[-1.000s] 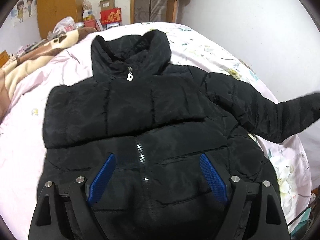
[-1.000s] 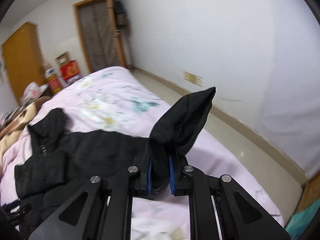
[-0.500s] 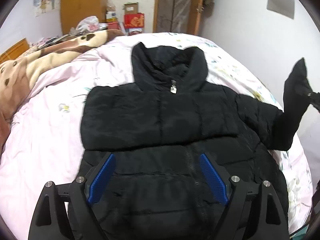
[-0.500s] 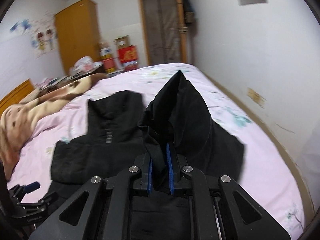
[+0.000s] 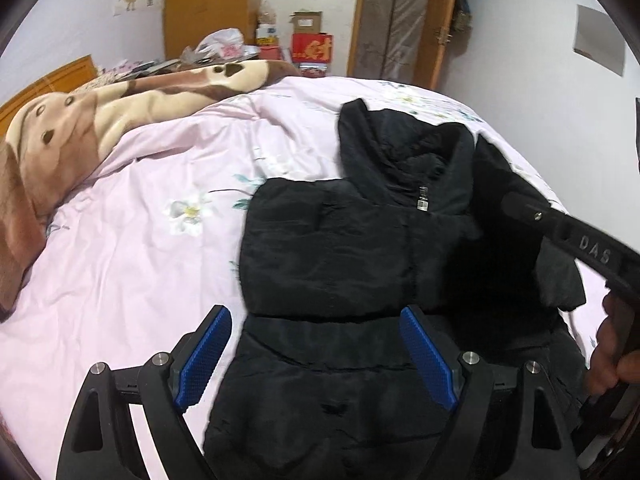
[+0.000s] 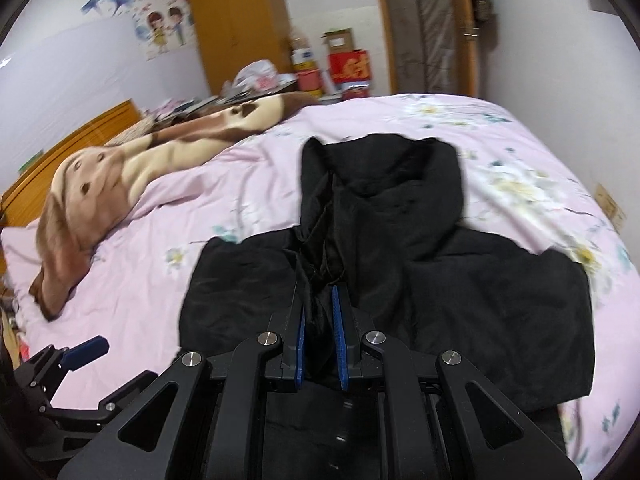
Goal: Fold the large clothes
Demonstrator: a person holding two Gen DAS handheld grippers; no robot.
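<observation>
Black padded jacket spread front-up toward the right edge of the pink bed, its sleeve cuff pinched in the right gripper over the chest, while the left gripper is held wide and empty above the hem; should the slick cuff be released short of centre, the bulky sleeve may spring open.

Bare pink floral bedsheet left of the puffy black zip-front jacket: open passage. A rumpled brown-and-cream fleece blanket blocks the far left edge. The right claw and its sleeve crowd the jacket's right side.
</observation>
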